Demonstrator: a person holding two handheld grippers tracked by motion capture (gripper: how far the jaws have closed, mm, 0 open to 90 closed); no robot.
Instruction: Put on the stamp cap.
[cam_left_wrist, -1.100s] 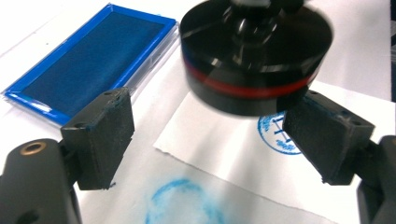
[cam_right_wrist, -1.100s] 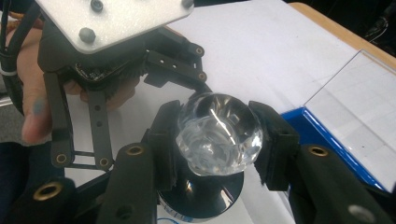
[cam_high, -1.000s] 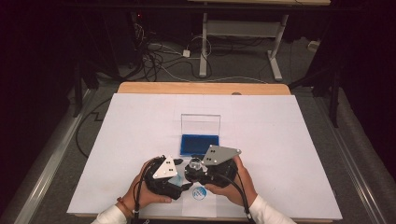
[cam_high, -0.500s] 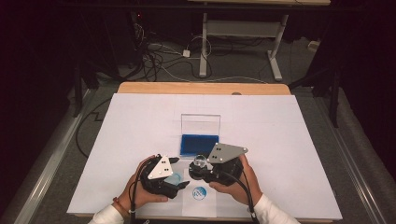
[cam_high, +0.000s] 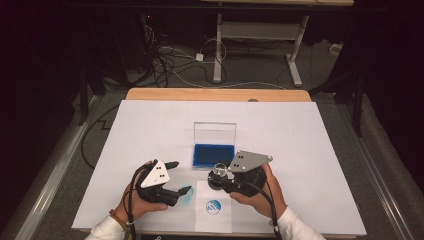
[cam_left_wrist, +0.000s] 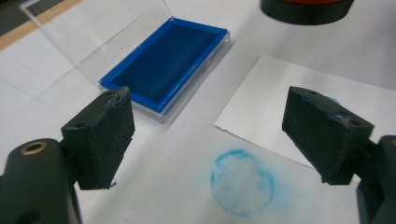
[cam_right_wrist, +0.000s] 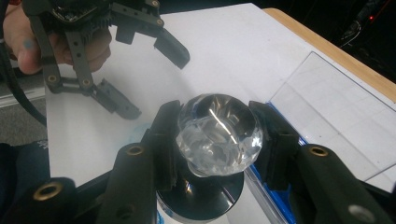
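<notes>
Now we grip the stamp by its crystal knob in our right gripper, left gripper fingers wide, freeing the paper.

Each black claw carries a grey three-cornered plate and a black cable. The person wears white sleeves. Blue ink stains the left claw's pads.

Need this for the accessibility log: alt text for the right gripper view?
The right tongs grip a clear faceted stamp knob over its black base, beside the blue ink pad. Beyond, the left tongs hang open above the white sheet.
</notes>
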